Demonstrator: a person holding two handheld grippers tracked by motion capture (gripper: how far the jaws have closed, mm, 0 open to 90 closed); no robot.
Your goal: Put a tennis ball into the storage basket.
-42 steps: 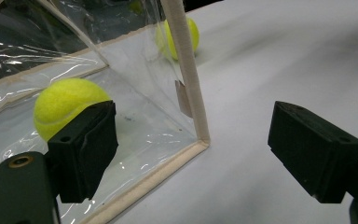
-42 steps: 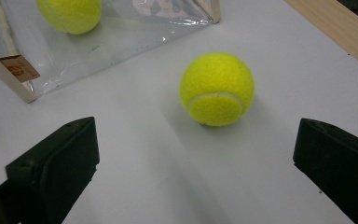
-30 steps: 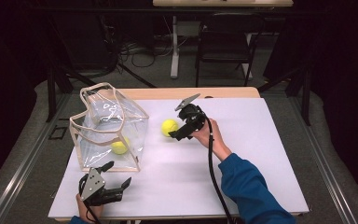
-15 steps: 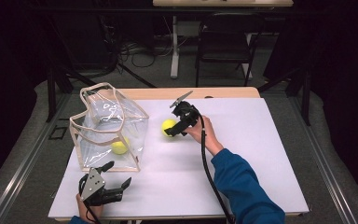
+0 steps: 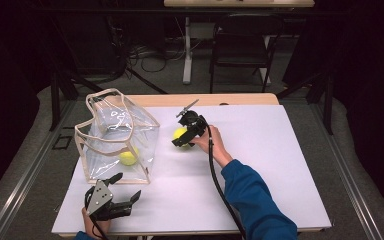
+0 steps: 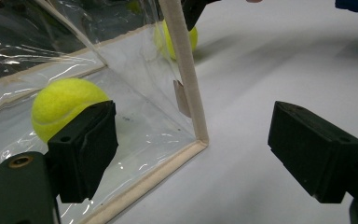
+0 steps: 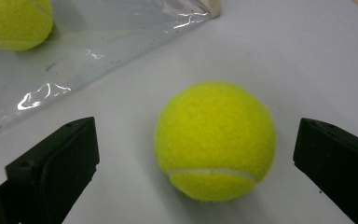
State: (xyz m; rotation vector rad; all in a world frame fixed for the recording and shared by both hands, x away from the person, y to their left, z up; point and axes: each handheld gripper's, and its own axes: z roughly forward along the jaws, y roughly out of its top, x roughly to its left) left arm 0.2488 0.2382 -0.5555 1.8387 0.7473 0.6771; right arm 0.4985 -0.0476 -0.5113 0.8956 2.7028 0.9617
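Observation:
A clear plastic bag [image 5: 117, 142] with beige trim stands at the table's left, with a yellow tennis ball [image 5: 128, 157] lying inside on its bottom. A second tennis ball [image 5: 180, 134] rests on the white table just right of the bag. My right gripper [image 5: 181, 140] is open and reaches over this ball. In the right gripper view the ball [image 7: 216, 137] lies between the spread jaws of the right gripper [image 7: 196, 172], touching neither. My left gripper [image 5: 126, 186] is open near the front edge, in front of the bag's corner [image 6: 186, 79], with the bagged ball [image 6: 65, 105] behind one jaw.
The white table top [image 5: 280, 170] has free room to the right and front. A strip of wooden tabletop [image 5: 240, 99] shows at the back. A black chair [image 5: 240, 50] and floor cables [image 5: 145, 50] lie beyond the table.
My right gripper has moved left, closer over the loose tennis ball. The left gripper, the bag and both balls have stayed in place.

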